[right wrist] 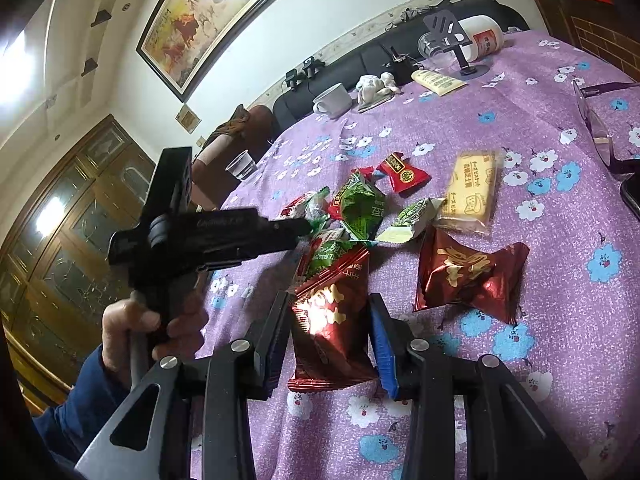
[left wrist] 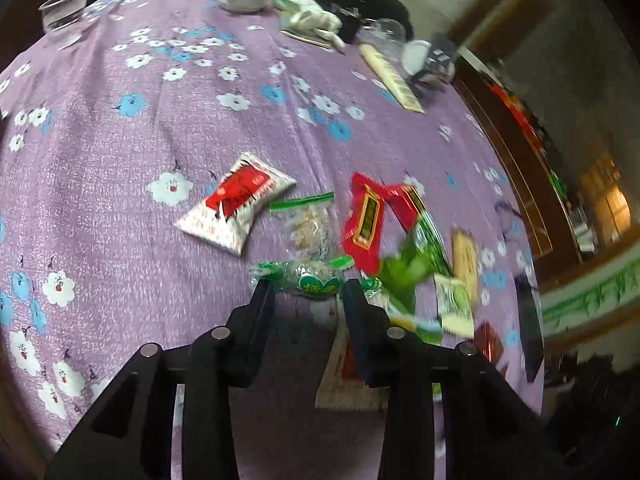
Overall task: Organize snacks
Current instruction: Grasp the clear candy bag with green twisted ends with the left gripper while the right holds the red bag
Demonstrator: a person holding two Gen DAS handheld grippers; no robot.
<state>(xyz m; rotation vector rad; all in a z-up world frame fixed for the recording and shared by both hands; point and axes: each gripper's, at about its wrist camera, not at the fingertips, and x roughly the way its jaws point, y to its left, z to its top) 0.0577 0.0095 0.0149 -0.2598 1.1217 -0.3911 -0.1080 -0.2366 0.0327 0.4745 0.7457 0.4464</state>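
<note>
Loose snack packets lie in a pile on the purple flowered tablecloth (left wrist: pixel 120 184). My left gripper (left wrist: pixel 308 286) is open, its tips on either side of a clear packet with green ends (left wrist: pixel 302 276) that rests on the cloth. Beyond it lie a red-and-white packet (left wrist: pixel 236 208), a clear biscuit packet (left wrist: pixel 310 224), a red packet (left wrist: pixel 366 220) and a green packet (left wrist: pixel 416 256). In the right wrist view a hand (right wrist: pixel 160 320) holds the left gripper (right wrist: pixel 306 227) over the pile. My right gripper (right wrist: pixel 330 298) is shut on a dark red snack bag (right wrist: pixel 332 320). A second dark red bag (right wrist: pixel 468 276) and a yellow biscuit pack (right wrist: pixel 472 192) lie to its right.
At the table's far side stand a white cup (right wrist: pixel 334 100), a plastic cup (right wrist: pixel 242 166), a phone stand (right wrist: pixel 460 44) and a white bottle (right wrist: pixel 484 38). Purple glasses (right wrist: pixel 600 128) and a dark phone (right wrist: pixel 632 192) lie at the right edge. A black sofa (right wrist: pixel 360 60) runs behind.
</note>
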